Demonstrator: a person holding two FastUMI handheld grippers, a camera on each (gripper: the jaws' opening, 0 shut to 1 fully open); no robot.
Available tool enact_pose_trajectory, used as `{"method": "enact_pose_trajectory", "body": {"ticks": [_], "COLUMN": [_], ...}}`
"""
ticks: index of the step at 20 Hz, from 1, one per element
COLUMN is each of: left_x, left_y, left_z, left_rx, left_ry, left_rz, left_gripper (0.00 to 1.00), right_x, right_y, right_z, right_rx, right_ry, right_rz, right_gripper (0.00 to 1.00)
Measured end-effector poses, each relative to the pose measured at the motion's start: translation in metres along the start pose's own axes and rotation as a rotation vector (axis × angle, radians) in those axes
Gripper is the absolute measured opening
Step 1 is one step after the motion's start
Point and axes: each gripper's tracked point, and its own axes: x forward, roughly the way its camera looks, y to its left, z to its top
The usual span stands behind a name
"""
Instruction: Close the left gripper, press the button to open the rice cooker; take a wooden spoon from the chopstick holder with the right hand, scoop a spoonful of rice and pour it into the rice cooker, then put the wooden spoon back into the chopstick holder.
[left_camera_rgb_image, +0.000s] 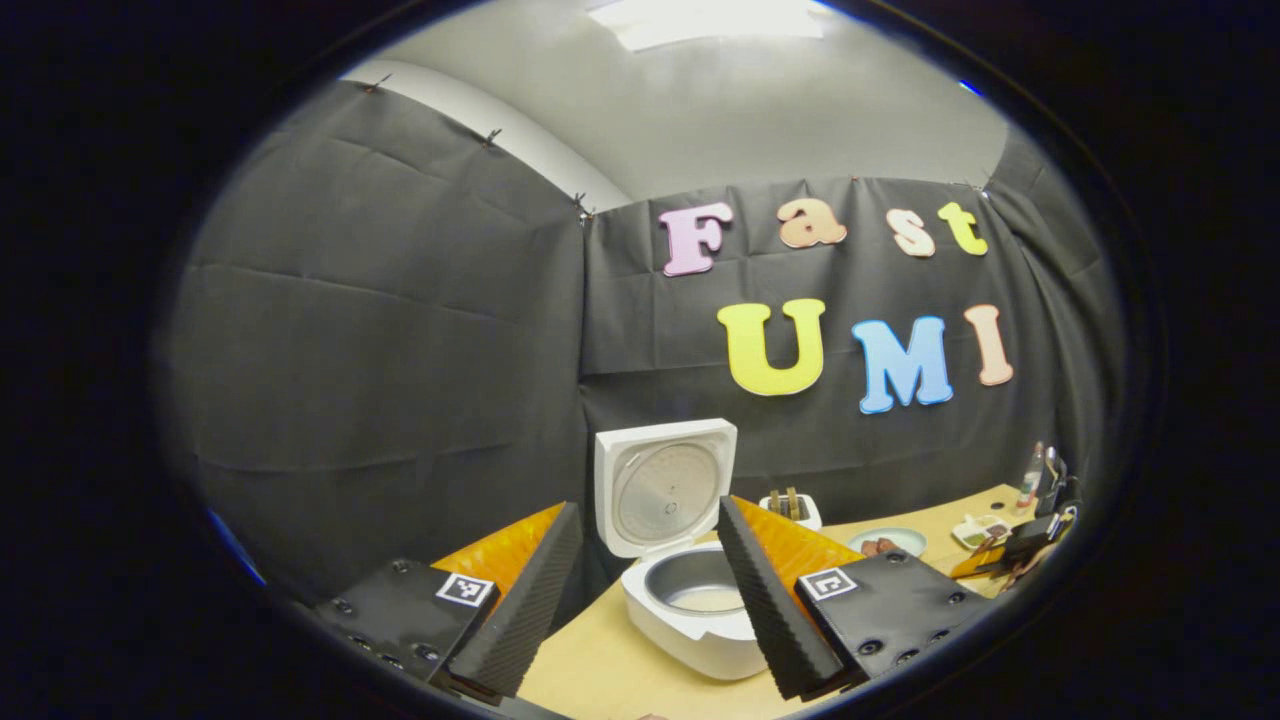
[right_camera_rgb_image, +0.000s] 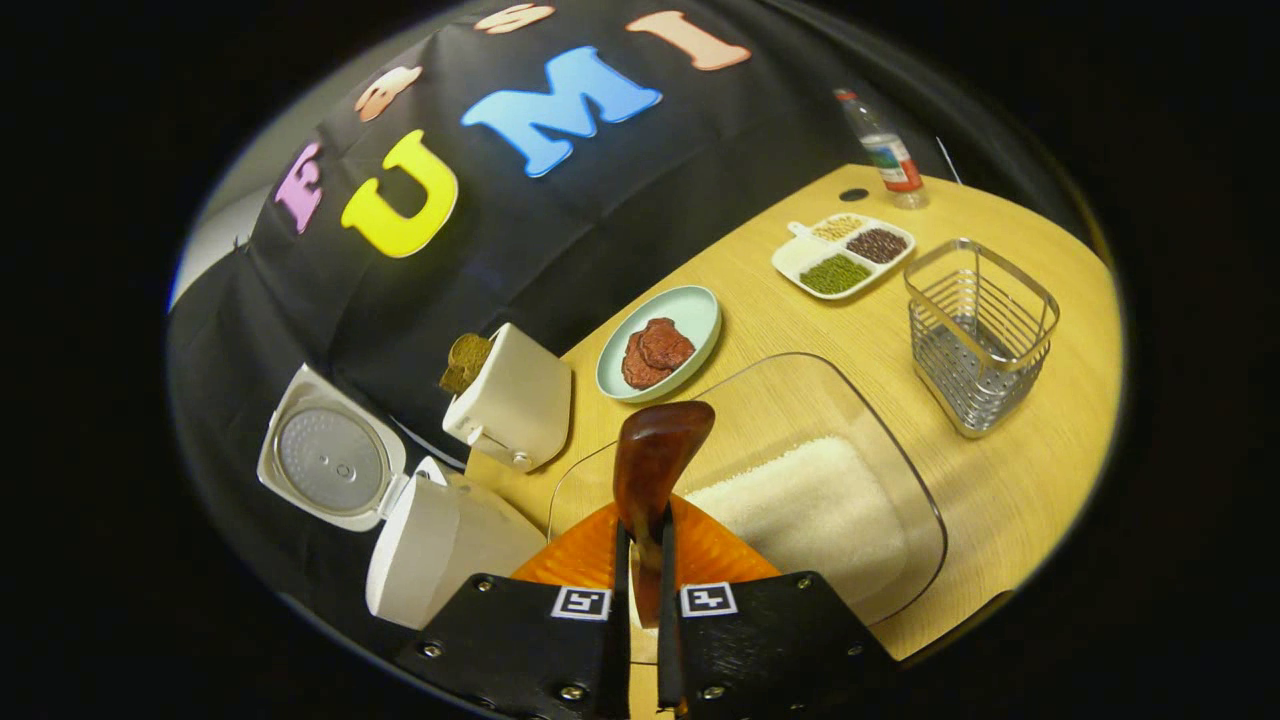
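- Left gripper (left_camera_rgb_image: 650, 590): my jaws stand wide apart, holding nothing, raised above the near edge of the table (left_camera_rgb_image: 600, 660) and pointed at the rice cooker (left_camera_rgb_image: 690, 610).
- Rice cooker, left gripper view: lid (left_camera_rgb_image: 665, 485) swung up and standing upright behind the pot; inner pot (left_camera_rgb_image: 700, 585) exposed, a pale layer on its bottom. I judge the button step done.
- Right gripper (right_camera_rgb_image: 645, 560): my jaws are closed on the handle of the wooden spoon (right_camera_rgb_image: 655, 455), which runs forward between them, its bowl out ahead of the fingers.
- Spoon bowl: I cannot see whether any rice lies in it; it hangs over the near rim of the clear container (right_camera_rgb_image: 880, 420).
- Rice (right_camera_rgb_image: 810, 510): a white heap in the clear container, just to the right of the spoon bowl in the right gripper view.
- Chopstick holder (right_camera_rgb_image: 980, 335): wire basket, upright, beyond the container on the table; nothing stands in it.
- Rice cooker, right gripper view (right_camera_rgb_image: 430, 550): to the left of the container, lid open, well within reach of the spoon.
- Other stock on the table: white toaster (right_camera_rgb_image: 515, 405) with bread in its slot, plate (right_camera_rgb_image: 690, 310) of brown slices, divided dish (right_camera_rgb_image: 845, 255) of beans, bottle (right_camera_rgb_image: 885, 150).
- Step in hand, by my judgement: the scoop, spoon taken and poised at the rice.
- Next move calls for: dipping the bowl right and down into the heap, lifting it level, then carrying it left over the open pot and tipping.
- Left to do after that: return of the spoon to the holder.
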Motion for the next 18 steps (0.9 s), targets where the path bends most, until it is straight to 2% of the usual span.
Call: {"method": "enact_pose_trajectory", "body": {"ticks": [2,6,11,14,15,16,17,18], "left_x": [0.0,0.0,-0.004,-0.006,-0.006,-0.008,-0.01,-0.011], "left_y": [-0.005,-0.021,-0.035,-0.031,-0.029,-0.026,-0.023,-0.019], "left_z": [0.003,0.006,0.006,0.002,-0.001,-0.004,-0.007,-0.009], "left_rx": [0.001,0.009,0.0,-0.004,-0.01,-0.018,-0.024,-0.026], "left_ry": [-0.006,-0.012,-0.022,-0.018,-0.012,-0.005,0.001,0.005], "left_rz": [-0.008,-0.034,-0.057,-0.052,-0.05,-0.047,-0.043,-0.036], "left_gripper": [0.91,0.93,0.95,0.95,0.91,0.95,0.91,0.95], "right_x": [-0.008,-0.024,-0.041,-0.049,-0.05,-0.05,-0.051,-0.05], "right_y": [-0.004,-0.012,-0.007,0.011,0.02,0.03,0.041,0.053], "right_z": [0.008,0.034,0.062,0.071,0.072,0.073,0.074,0.075], "right_rx": [0.089,0.192,0.379,0.398,0.4,0.394,0.38,0.363], "right_ry": [-0.011,-0.053,-0.069,-0.063,-0.062,-0.059,-0.059,-0.054], "right_rz": [0.024,0.056,0.151,0.205,0.222,0.239,0.255,0.268], "right_gripper": [0.11,0.11,0.11,0.11,0.11,0.11,0.11,0.11]}}
